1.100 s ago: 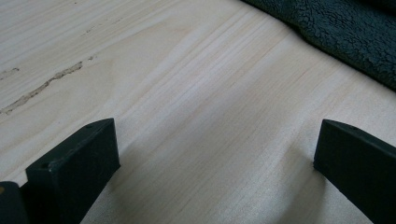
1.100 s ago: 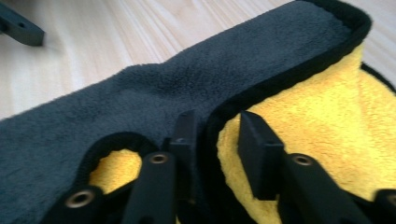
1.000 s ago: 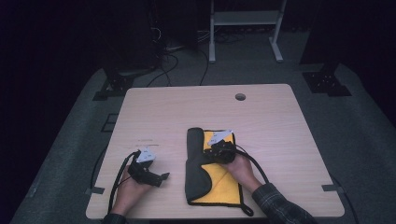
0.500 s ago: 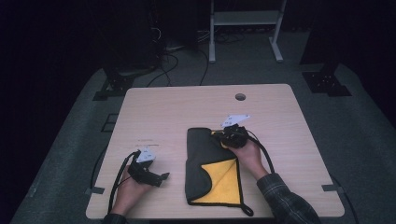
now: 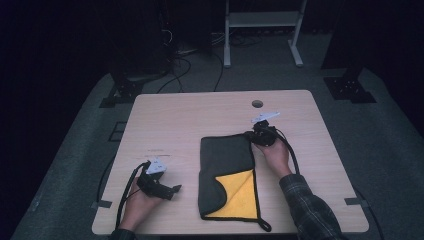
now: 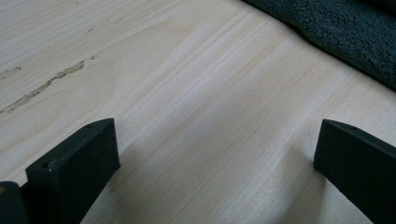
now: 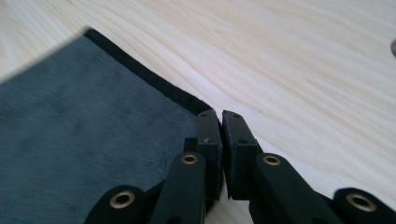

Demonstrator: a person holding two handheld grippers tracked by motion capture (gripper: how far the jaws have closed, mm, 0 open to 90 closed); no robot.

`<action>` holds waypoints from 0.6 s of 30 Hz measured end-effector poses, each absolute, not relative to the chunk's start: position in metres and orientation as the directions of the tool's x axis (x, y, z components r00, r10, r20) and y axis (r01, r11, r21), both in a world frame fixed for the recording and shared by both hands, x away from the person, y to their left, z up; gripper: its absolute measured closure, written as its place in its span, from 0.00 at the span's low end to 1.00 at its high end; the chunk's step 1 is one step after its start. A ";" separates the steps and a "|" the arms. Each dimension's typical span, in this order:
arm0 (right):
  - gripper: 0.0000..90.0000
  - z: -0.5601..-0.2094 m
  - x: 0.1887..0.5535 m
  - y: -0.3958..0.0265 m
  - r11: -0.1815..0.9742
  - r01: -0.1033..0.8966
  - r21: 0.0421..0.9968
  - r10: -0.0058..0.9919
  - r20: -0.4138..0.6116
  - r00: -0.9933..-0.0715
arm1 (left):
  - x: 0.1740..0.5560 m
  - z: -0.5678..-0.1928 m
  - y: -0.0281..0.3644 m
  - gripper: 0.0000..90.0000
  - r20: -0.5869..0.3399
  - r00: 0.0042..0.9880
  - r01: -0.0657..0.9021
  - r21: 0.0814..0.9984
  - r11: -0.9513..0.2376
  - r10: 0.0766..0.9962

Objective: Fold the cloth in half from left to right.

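Observation:
A dark grey cloth (image 5: pixel 225 155) lies folded on the wooden table (image 5: pixel 175 120), with its yellow inner side (image 5: pixel 235 195) showing at the near right. My right gripper (image 5: pixel 251 136) sits at the cloth's far right corner. In the right gripper view the jaws (image 7: pixel 220 116) are shut on the black-hemmed corner of the cloth (image 7: pixel 93 140). My left gripper (image 5: pixel 175 190) rests low over the table at the near left, apart from the cloth. Its jaws (image 6: pixel 215 154) stand wide open over bare wood, with the cloth's edge (image 6: pixel 345 32) beyond them.
A round cable hole (image 5: pixel 257 103) sits in the tabletop near the far edge. A white stand (image 5: pixel 260 20) and cables stand on the dark floor behind the table. A black loop (image 5: pixel 262 222) trails from the cloth's near right corner.
My right gripper has drawn the cloth's corner away from me and to the right, spreading the grey flap wider over the yellow side. The left gripper has stayed in place.

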State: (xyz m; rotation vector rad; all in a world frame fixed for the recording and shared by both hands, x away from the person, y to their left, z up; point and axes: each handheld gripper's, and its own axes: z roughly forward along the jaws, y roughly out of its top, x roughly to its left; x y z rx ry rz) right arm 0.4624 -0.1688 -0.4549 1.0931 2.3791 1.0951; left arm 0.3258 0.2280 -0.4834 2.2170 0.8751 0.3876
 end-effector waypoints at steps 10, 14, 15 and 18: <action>0.68 -0.464 0.471 -0.185 0.345 0.543 0.766 0.783 0.084 -0.616 | 0.326 -0.484 0.228 0.00 0.016 0.723 0.476 0.713 -0.515 0.691; 0.67 -0.454 0.467 -0.196 0.331 0.530 0.781 0.785 0.084 -0.614 | 0.326 -0.484 0.228 0.00 0.016 0.722 0.477 0.713 -0.514 0.691; 0.67 -0.449 0.463 -0.200 0.346 0.520 0.781 0.777 0.073 -0.626 | 0.326 -0.484 0.228 0.00 0.016 0.722 0.476 0.713 -0.514 0.691; 0.66 -0.444 0.453 -0.202 0.356 0.502 0.789 0.760 0.069 -0.647 | 0.326 -0.484 0.228 0.00 0.016 0.722 0.476 0.713 -0.515 0.691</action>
